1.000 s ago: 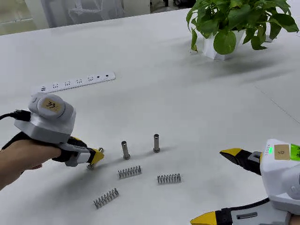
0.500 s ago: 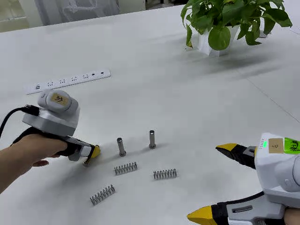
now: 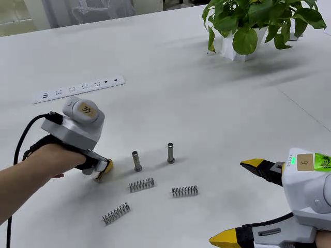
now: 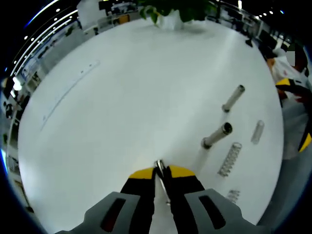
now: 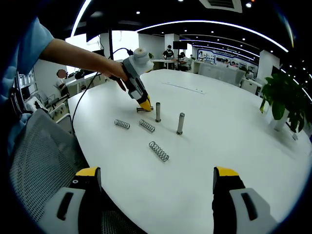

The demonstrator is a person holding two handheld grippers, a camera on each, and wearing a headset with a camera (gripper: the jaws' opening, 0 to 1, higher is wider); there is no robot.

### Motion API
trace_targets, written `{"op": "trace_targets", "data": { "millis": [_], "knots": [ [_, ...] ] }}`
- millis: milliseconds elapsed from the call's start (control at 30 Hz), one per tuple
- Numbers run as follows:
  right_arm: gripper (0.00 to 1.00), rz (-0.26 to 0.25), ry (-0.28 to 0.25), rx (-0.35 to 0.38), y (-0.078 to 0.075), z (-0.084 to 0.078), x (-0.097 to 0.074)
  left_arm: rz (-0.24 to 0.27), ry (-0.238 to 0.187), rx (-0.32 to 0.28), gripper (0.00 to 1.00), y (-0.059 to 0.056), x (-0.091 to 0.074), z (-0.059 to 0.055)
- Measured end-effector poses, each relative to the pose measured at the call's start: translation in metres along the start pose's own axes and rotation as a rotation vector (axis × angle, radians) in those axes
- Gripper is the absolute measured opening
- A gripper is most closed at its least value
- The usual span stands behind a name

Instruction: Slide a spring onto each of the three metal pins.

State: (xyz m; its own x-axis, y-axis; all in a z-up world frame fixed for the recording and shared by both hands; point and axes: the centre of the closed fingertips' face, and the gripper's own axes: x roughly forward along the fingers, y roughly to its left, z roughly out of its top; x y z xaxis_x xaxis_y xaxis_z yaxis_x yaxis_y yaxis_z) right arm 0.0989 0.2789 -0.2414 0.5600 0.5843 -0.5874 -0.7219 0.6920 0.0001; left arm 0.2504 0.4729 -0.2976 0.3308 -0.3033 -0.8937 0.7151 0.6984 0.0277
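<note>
**Third pin pinched, springs lying flat**

The left gripper point(image 3: 103, 169) has its jaws closed narrow on the third pin point(image 4: 160, 169), a thin bright steel rod lying along the jaws with its foot down by the table point(image 3: 207, 103). Just to its right stands the near pin point(image 3: 136, 160) and beyond that the far pin point(image 3: 170, 153). Both are upright, smooth grey cylinders on small flanged feet.

In front of them lie three springs of open-coiled wire, all flat on the matte white top: the mid spring point(image 3: 141, 184), the right spring point(image 3: 184, 191) and the front spring point(image 3: 115, 213). Their long axes run roughly across the table, with the front one slanted. No pin carries a spring yet.

The right gripper point(image 3: 239, 201) sits low at the person's right with its jaws spread wide and holding nothing, well apart from the springs. The right spring is the closest to it, ahead and to its left.

As I judge it, the free right gripper is the one to fetch a spring. The coil lies flat while the pins stand upright, so it must be tipped on end before it can drop over a pin.
</note>
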Motion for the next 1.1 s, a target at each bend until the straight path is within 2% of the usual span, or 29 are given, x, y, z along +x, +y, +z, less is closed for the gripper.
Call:
{"op": "trace_targets", "data": {
  "millis": [200,300,600,733,1100],
  "knots": [
    [0.96,0.005,0.007,-0.005,0.0010,-0.0016,0.0011,0.015,0.010,-0.039,0.08,0.0052,0.0004,-0.0011],
    [0.96,0.007,0.008,-0.005,0.0014,-0.0017,0.0013,0.017,0.004,-0.037,0.08,0.0059,0.0002,-0.0016],
    [0.96,0.006,0.010,-0.005,0.0015,-0.0021,0.0012,0.017,-0.054,-0.056,0.08,0.0070,-0.0007,-0.0018],
    [0.96,0.011,0.014,-0.010,0.0030,-0.0026,0.0013,0.008,-0.083,-0.086,0.08,0.0072,-0.0015,-0.0019],
    [0.96,0.010,0.015,-0.009,0.0023,-0.0032,0.0014,-0.009,-0.121,-0.104,0.08,0.0026,-0.0062,-0.0072]
  ]
}}
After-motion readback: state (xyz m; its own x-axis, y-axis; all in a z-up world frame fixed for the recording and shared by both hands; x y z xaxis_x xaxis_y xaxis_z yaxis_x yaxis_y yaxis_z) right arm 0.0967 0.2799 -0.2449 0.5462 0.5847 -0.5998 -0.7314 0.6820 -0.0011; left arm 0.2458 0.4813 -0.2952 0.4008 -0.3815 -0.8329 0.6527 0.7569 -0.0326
